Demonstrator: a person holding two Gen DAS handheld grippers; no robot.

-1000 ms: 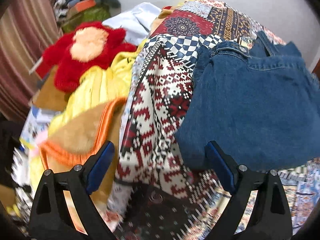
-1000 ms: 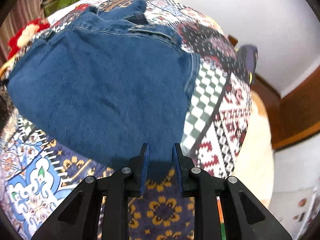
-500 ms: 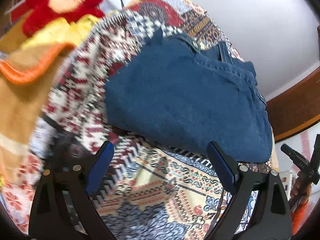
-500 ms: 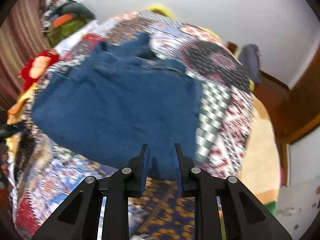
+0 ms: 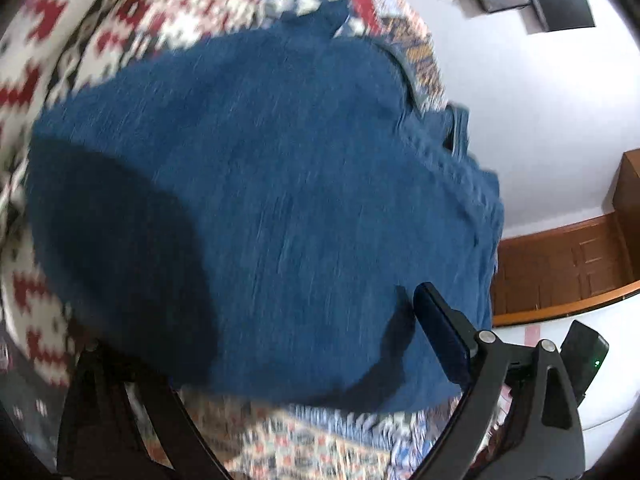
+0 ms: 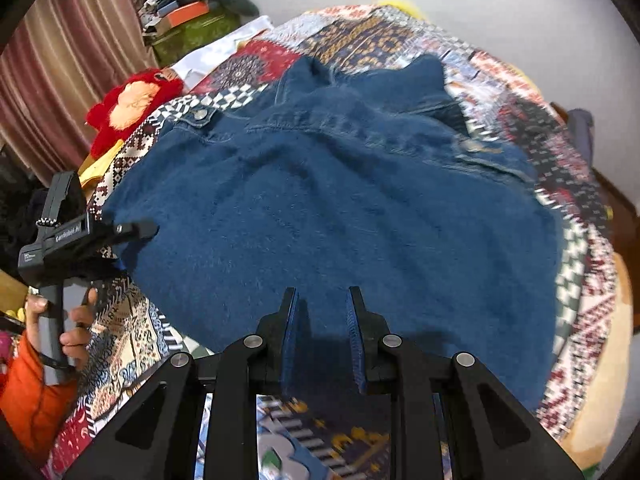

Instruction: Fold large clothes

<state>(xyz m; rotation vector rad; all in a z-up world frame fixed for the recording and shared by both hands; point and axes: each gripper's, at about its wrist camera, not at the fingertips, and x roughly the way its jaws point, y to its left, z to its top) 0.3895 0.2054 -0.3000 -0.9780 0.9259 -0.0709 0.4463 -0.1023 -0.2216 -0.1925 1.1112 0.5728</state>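
Jacket, blue denim, lies spread flat on the patchwork quilt, collar at its far edge, hem nearest me. My right gripper hovers over the hem, its blue pads a narrow gap apart and nothing between them. My left gripper is spread wide at the jacket's left side; one pad sits above the denim, the other finger is blurred under the cloth's edge, so I cannot tell if it grips. A red plush lies beyond the jacket's left shoulder, off the quilt.
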